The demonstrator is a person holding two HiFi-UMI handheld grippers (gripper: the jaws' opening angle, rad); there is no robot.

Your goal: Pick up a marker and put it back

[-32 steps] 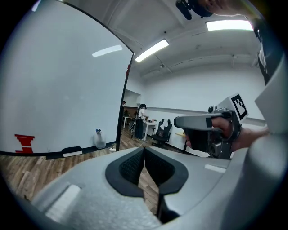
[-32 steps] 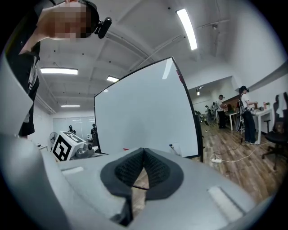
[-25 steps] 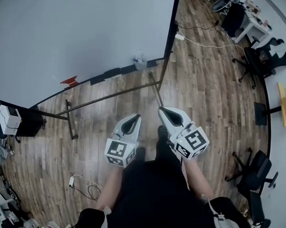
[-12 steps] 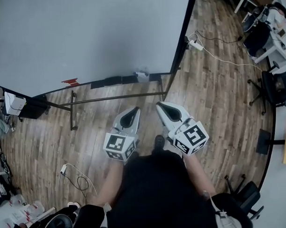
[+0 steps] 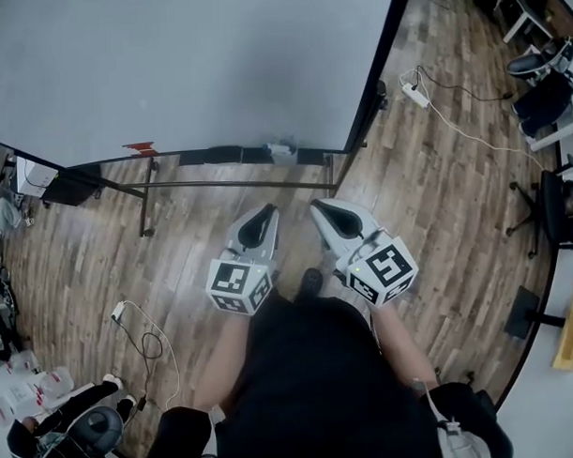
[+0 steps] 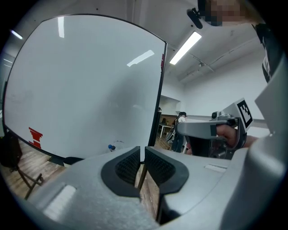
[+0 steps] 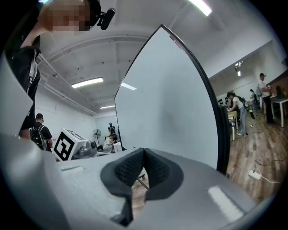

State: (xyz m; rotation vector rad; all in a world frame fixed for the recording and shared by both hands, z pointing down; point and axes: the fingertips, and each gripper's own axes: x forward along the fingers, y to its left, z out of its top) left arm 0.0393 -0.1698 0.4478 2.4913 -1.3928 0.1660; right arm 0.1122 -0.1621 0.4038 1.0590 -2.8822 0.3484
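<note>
A large whiteboard (image 5: 178,67) on a wheeled stand fills the far side. Along its ledge (image 5: 237,156) lie dark items, and a small pale object with a blue cap (image 5: 282,150) (image 6: 110,147) that may be a marker; I cannot tell for sure. A red patch (image 5: 140,147) (image 6: 35,137) sits low on the board. My left gripper (image 5: 265,212) (image 6: 142,153) and right gripper (image 5: 320,208) (image 7: 144,153) are held side by side at waist height, short of the board, pointing at it. Both are shut with nothing between the pads.
The stand's black legs (image 5: 145,200) run across the wood floor. A power strip with its cable (image 5: 415,92) lies to the right, another cable (image 5: 140,336) to the left. Office chairs (image 5: 558,209) stand at the right. People work at desks (image 7: 236,112) beyond the board.
The view has swung so the board's ledge now runs nearly level across it. Both grippers travelled together with the person and sit squarer to the board. Their jaws look unchanged.
</note>
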